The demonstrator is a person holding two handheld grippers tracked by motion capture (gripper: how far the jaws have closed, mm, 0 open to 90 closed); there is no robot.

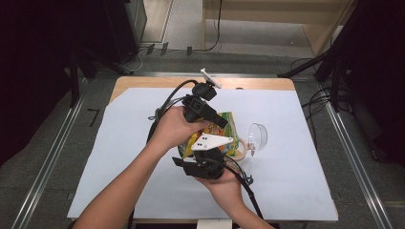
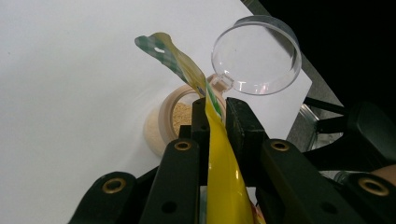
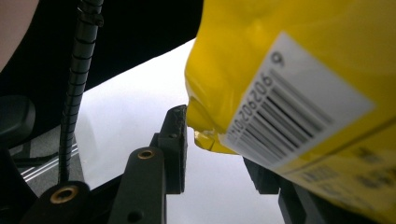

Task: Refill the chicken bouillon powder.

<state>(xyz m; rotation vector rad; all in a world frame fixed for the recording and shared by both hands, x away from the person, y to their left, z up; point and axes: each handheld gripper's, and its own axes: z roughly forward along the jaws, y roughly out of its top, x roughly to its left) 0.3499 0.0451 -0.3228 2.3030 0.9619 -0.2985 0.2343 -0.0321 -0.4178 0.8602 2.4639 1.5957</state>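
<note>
My left tool (image 2: 215,116) is clenched on the thin upper edge of the yellow snack pouch (image 2: 224,177), the film pinched flat between both jaws. From there the pouch's twisted green-checked corner (image 2: 161,44) runs up and away from me, so its mouth end points out over the small tan jar (image 2: 173,119) sitting on the counter (image 2: 70,70) straight ahead of the jaws. The jar is open, grainy filling showing inside, and its clear hinged lid (image 2: 256,56) stands tipped back on the far side.

My right tool (image 3: 219,140) comes at the pouch (image 3: 289,70) from below. One jaw touches the crumpled bottom corner, the other is hidden behind the barcode label (image 3: 299,116), so I cannot tell whether it truly grips or only cradles.

In the high view the pouch (image 1: 228,125) hangs between my two tools, right tool (image 1: 206,160) nearer me, left tool (image 1: 215,118) above. Its long axis slants from the low right tool up to the left and on toward the jar (image 1: 241,148). I judge that pouring depends on keeping that mouth end over the jar's opening.
</note>
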